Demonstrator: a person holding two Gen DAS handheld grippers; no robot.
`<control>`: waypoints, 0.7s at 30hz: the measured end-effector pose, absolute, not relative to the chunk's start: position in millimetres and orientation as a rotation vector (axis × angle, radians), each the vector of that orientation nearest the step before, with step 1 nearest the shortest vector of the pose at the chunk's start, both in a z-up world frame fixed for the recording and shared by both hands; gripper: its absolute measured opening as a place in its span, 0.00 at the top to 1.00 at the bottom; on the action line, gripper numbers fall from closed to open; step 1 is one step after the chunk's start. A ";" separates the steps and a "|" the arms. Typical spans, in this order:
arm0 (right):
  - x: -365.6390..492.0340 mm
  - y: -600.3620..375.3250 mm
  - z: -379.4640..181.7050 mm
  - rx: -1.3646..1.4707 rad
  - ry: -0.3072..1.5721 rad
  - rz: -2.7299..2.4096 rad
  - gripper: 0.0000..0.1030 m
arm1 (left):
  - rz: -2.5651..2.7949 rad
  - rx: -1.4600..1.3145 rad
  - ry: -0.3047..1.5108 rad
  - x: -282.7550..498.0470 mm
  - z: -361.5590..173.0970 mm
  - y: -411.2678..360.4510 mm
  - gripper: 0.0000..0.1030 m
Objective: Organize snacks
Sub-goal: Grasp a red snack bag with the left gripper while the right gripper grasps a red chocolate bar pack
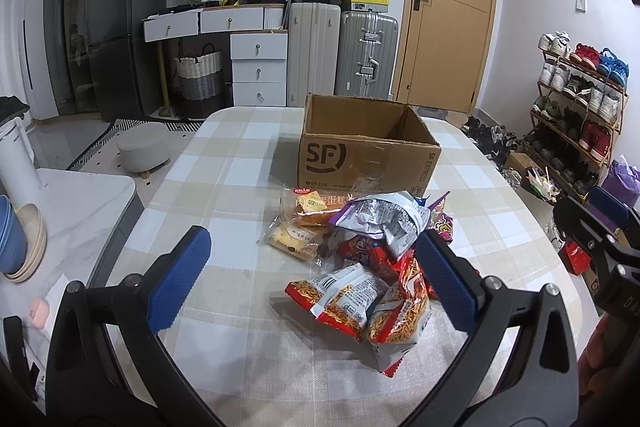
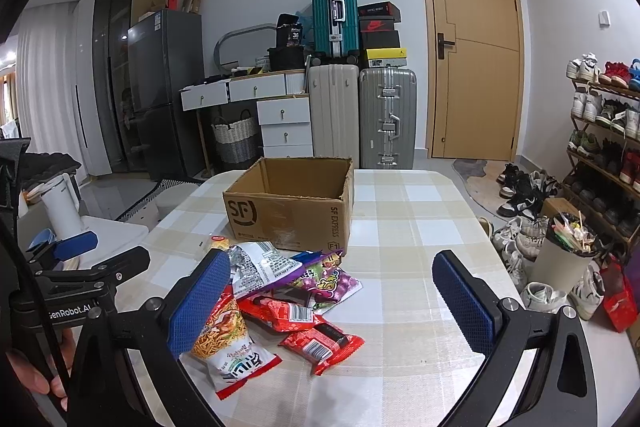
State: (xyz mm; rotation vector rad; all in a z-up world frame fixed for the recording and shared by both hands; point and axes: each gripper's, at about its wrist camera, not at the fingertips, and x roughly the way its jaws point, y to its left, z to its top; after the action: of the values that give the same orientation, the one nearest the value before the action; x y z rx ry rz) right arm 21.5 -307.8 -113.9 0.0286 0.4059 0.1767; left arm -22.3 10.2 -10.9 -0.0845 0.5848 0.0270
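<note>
A pile of snack packets [image 1: 360, 259] lies on the checked tablecloth in front of an open, empty cardboard SF box [image 1: 360, 143]. The pile holds red noodle-snack bags [image 1: 340, 299], a silver and purple bag [image 1: 384, 219] and cake packets [image 1: 308, 207]. My left gripper [image 1: 316, 275] is open and empty, hovering over the pile's near side. In the right wrist view the box [image 2: 288, 203] stands behind the pile [image 2: 280, 291]. My right gripper [image 2: 332, 299] is open and empty, to the right of the left gripper [image 2: 76, 243], above red packets [image 2: 320, 343].
The table [image 2: 420, 227] has rounded edges. A marble side counter with stacked bowls [image 1: 20, 247] and a white appliance [image 1: 16, 155] stands to the left. A shoe rack [image 2: 608, 131], loose shoes and a bin [image 2: 564, 259] line the right side. Suitcases and drawers stand at the far wall.
</note>
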 end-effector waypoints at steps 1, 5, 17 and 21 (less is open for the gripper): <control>21.7 -308.8 -114.2 0.032 0.406 0.178 0.00 | 0.028 -0.085 0.587 -21.1 -11.9 10.4 0.01; 21.0 -310.3 -114.7 0.037 0.404 0.178 0.00 | 0.027 -0.085 0.591 -20.5 -13.4 11.0 0.01; 26.9 -314.1 -124.5 0.050 0.430 0.204 0.00 | -0.035 -0.097 0.683 0.4 -42.2 8.6 0.01; 35.1 -314.1 -137.1 0.050 0.460 0.214 0.00 | -0.108 -0.122 0.769 14.1 -67.7 0.6 0.01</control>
State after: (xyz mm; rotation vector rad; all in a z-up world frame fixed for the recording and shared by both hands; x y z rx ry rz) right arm 35.1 -314.1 -137.1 0.0500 0.4600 0.2138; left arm 14.1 0.6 -67.7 -0.1215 0.7691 -0.1080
